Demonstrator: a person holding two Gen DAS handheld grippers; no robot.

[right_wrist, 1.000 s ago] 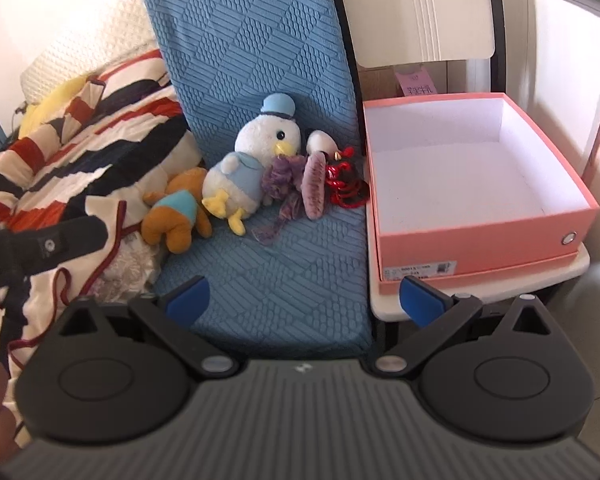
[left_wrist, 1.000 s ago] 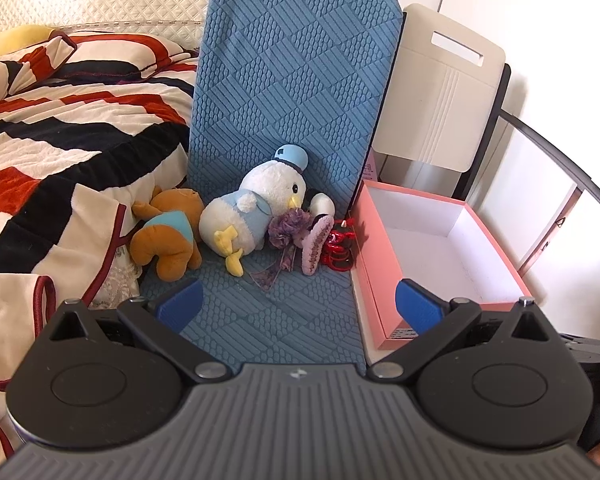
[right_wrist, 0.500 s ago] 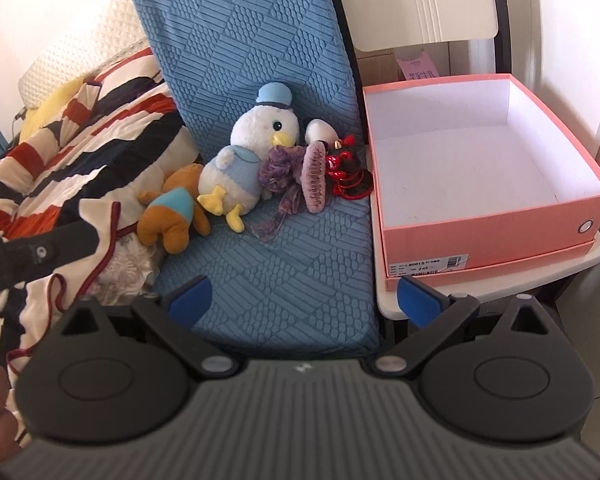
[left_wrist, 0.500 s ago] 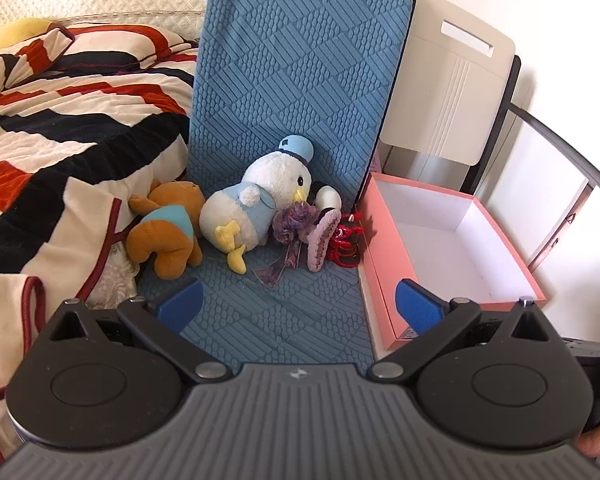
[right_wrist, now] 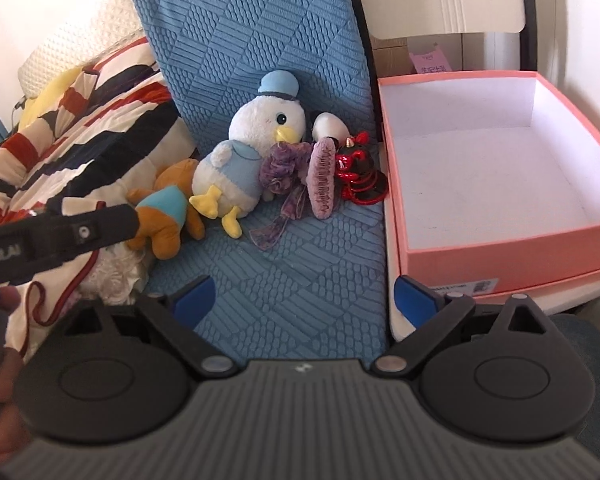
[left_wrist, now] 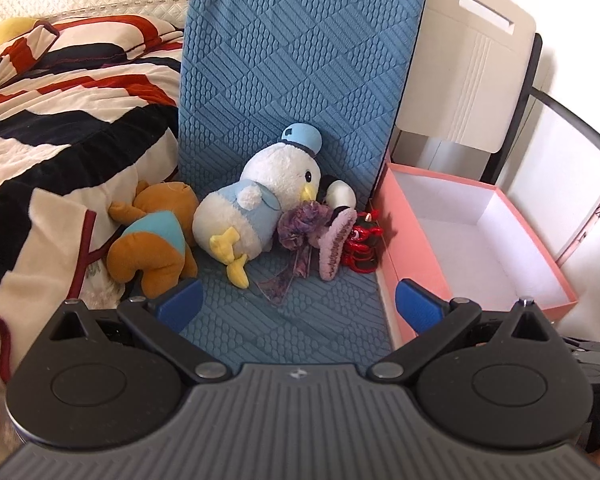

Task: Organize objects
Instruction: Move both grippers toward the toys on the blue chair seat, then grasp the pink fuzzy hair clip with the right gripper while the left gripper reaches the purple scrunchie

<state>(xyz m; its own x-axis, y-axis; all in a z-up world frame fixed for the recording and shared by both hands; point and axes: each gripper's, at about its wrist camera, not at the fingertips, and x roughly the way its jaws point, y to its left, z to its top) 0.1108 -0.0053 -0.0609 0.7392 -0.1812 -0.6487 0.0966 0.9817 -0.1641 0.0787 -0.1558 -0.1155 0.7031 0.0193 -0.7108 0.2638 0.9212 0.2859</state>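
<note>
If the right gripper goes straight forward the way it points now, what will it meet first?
Probably the blue textured mat. The right gripper, jaws closing with nothing between them, aims down at bare mat in front of the purple hair clip. Depth is unclear.

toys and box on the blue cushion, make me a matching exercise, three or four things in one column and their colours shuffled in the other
Things:
1. duck plush
2. bear plush
3. hair claw
4. storage box

Colours:
A. salmon pink outside, white inside
B. brown with a turquoise top
C. mauve pink
D. white with a light blue hat

Pairs: 1-D, 2-B, 3-C, 4-A
</note>
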